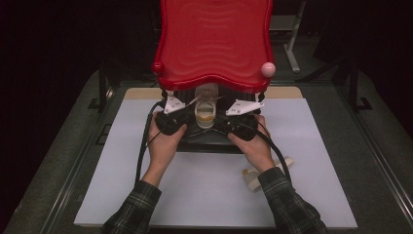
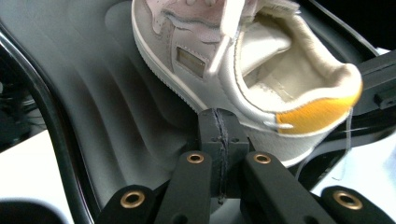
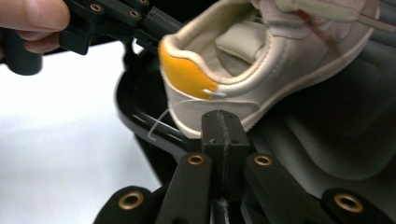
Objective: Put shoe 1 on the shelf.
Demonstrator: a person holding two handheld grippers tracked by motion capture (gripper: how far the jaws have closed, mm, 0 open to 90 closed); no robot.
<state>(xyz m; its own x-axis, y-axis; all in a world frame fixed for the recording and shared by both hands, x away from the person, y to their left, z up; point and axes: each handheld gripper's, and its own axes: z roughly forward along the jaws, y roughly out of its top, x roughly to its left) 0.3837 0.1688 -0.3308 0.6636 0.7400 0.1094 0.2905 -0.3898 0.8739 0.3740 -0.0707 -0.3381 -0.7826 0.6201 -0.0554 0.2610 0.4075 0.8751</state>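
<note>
Both grippers, left gripper [image 2: 219, 126] and right gripper [image 3: 222, 126], sit fully closed, gripping nothing, beside sneaker [image 2: 261, 79] heel on black tray [image 2: 116, 93]. I'd spread jaws first, then pinch the heel collar squarely.

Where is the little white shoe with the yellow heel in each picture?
High view: the shoe sits in the middle, heel toward the person, under the red lid's front edge, between both grippers.
Left gripper view: it lies at upper right, heel at right, above the shut fingers.
Right gripper view: it lies top centre, heel at left, above the shut fingers.
Shared landmark: the yellow heel patch.
</note>
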